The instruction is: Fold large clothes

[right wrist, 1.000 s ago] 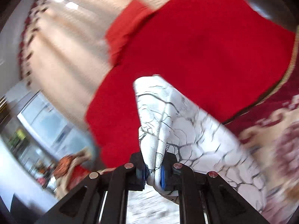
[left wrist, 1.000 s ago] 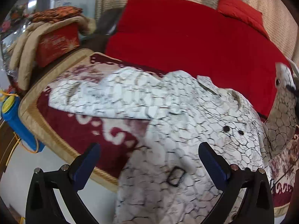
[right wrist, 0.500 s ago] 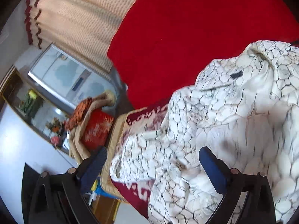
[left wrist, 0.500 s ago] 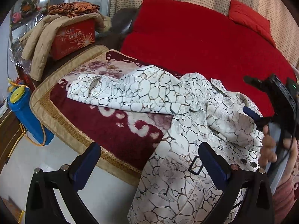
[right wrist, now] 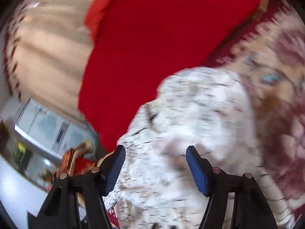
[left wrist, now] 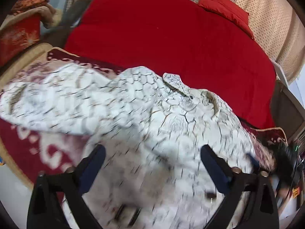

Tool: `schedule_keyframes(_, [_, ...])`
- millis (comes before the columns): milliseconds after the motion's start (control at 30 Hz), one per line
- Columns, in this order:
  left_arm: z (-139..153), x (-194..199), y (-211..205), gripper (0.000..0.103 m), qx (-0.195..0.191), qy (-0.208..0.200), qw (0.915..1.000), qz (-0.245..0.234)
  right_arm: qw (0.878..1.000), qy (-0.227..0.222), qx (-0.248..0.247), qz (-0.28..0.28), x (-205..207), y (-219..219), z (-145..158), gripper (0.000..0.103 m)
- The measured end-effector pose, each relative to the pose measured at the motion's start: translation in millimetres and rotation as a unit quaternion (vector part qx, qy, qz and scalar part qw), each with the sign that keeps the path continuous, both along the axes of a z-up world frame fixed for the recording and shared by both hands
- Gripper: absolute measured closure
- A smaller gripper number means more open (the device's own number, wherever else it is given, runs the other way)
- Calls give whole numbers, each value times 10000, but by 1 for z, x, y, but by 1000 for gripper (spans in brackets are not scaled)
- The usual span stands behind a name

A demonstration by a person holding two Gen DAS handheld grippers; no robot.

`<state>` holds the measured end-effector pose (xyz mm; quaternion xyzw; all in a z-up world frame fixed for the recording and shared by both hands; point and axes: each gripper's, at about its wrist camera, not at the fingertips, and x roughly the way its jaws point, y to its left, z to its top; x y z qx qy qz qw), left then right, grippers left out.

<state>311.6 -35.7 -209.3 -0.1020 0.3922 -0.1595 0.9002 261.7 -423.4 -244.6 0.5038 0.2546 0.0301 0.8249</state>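
Observation:
A large white coat with a black crackle pattern (left wrist: 148, 114) lies spread on a dark red patterned blanket (left wrist: 38, 148), one sleeve stretched to the left. My left gripper (left wrist: 152, 164) is open and empty just above the coat's lower part. The right gripper shows at the far right of the left wrist view (left wrist: 286, 160). In the right wrist view the coat (right wrist: 190, 118) lies bunched and blurred in front of my right gripper (right wrist: 155, 164), which is open with cloth between its blue pads (right wrist: 196, 168), not clamped.
A red sofa (left wrist: 171, 38) with a red cushion (left wrist: 225, 9) stands behind the blanket. A red box under beige and orange clothes (left wrist: 21, 28) is at the far left. Dotted curtains (left wrist: 266, 19) hang behind. A cabinet (right wrist: 47, 126) shows at the left.
My right gripper let go of the coat's fold and opened, then swung down over the right part of the coat. My left gripper moved closer over the coat.

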Motion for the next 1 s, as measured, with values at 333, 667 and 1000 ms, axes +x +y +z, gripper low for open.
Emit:
schedule_keyframes(333, [-52,57,-59,39,1331,843,9874,-137,9997,-35,117,208,-3,-7,-15,52])
schedule_keyframes(667, [4,7,85,20,785,478,9907,1001,9943,402,-685,708,21,61,-18,44])
schedule_keyframes(1000, [-40,11,304,20,-469,1112,9335,3376,9850,-123,-1060,1359,2,123,8,37])
